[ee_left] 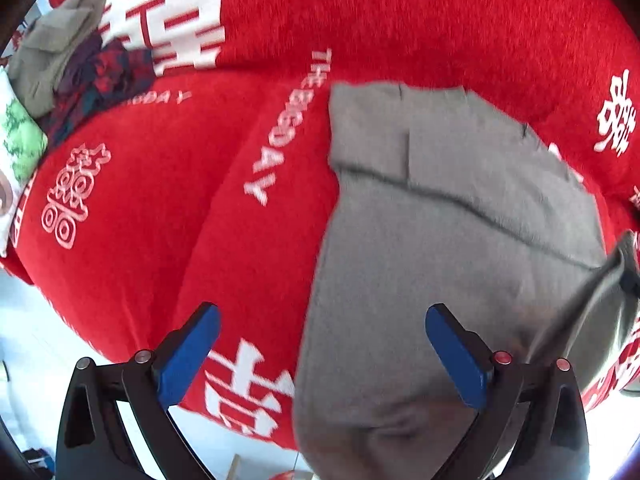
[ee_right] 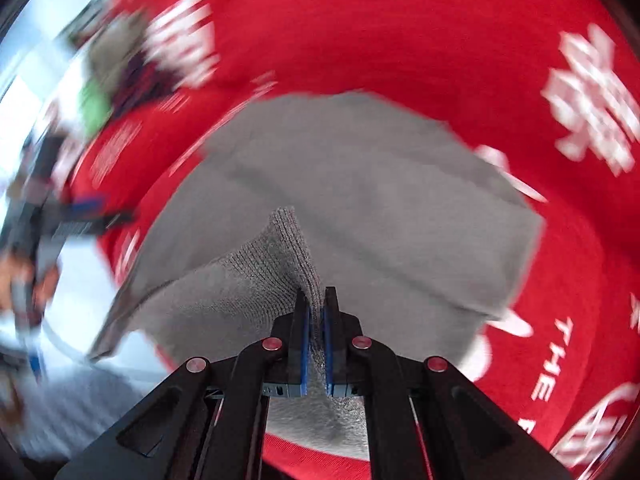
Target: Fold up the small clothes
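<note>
A grey knit garment (ee_left: pixel 420 248) lies on a red blanket (ee_left: pixel 200 200) with white lettering. My left gripper (ee_left: pixel 322 334) is open above the garment's near left edge and holds nothing. My right gripper (ee_right: pixel 316 300) is shut on a ribbed corner of the grey garment (ee_right: pixel 360 184) and lifts that corner above the rest of it. In the left wrist view the lifted fold (ee_left: pixel 592 304) shows at the right edge. The right wrist view is blurred by motion.
A pile of other clothes (ee_left: pixel 76 64), khaki and dark red patterned, lies at the far left of the blanket. A green and white item (ee_left: pixel 20 136) lies beside it. The blanket's near edge (ee_left: pixel 120 356) drops to a pale floor.
</note>
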